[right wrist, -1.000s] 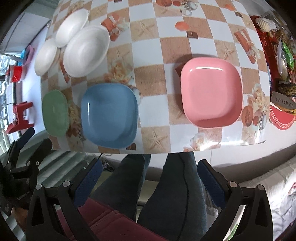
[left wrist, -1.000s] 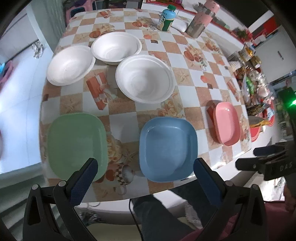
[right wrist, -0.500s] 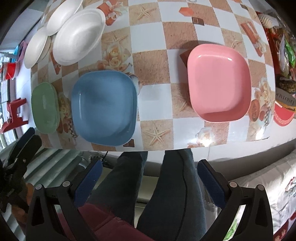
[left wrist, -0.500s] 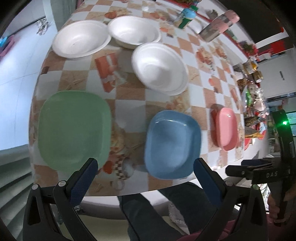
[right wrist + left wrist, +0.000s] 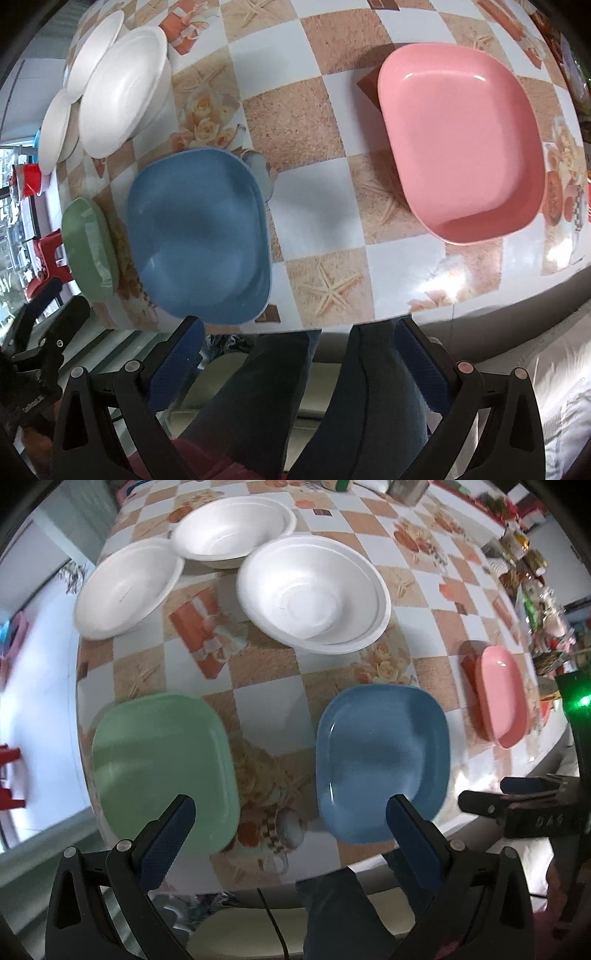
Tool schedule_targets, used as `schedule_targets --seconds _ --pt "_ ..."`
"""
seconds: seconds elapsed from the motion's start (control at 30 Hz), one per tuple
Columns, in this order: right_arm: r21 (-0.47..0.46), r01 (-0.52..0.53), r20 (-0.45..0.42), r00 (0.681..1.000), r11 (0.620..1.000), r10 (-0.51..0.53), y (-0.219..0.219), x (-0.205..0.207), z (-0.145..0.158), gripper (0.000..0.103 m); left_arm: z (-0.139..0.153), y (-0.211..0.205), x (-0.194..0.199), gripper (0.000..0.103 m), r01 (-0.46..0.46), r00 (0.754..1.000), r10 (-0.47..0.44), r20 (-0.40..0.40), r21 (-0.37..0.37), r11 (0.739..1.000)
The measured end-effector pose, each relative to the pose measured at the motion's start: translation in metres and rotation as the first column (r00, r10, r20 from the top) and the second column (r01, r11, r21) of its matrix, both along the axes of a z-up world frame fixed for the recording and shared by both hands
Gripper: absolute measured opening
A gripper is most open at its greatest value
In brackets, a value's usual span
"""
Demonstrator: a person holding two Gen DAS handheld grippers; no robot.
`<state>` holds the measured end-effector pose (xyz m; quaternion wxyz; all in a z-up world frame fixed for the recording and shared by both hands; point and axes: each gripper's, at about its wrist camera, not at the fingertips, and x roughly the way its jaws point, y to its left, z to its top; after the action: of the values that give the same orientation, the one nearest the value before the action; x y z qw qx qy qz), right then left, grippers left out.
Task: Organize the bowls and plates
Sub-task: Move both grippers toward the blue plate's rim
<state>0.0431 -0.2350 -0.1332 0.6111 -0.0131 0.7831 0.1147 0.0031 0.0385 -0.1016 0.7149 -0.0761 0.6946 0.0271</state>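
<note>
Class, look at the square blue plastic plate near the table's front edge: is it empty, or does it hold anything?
Empty. Both wrist views show the square blue plastic plate with a bare inner surface, lying alone on the checked tablecloth.

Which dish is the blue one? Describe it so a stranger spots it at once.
On the checkered table, look along the near edge, where three coloured plates sit in a row. The blue plate is the middle one, between the green plate and the pink plate.
</note>
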Motion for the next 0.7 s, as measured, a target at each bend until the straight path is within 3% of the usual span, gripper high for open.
schedule_targets --seconds 0.27,0.7 --pt "0.011 -0.022 0.069 0.997 1.000 0.022 0.012 0.002 -0.032 0.103 -0.025 -0.017 0.019 0.103 0.023 0.999 -0.022 -0.024 0.039 0.999" --pt "-0.081 -0.109 0.140 0.983 0.991 0.119 0.040 0.013 -0.055 0.103 -0.059 -0.044 0.035 0.103 0.009 0.999 -0.006 -0.050 0.061 0.998"
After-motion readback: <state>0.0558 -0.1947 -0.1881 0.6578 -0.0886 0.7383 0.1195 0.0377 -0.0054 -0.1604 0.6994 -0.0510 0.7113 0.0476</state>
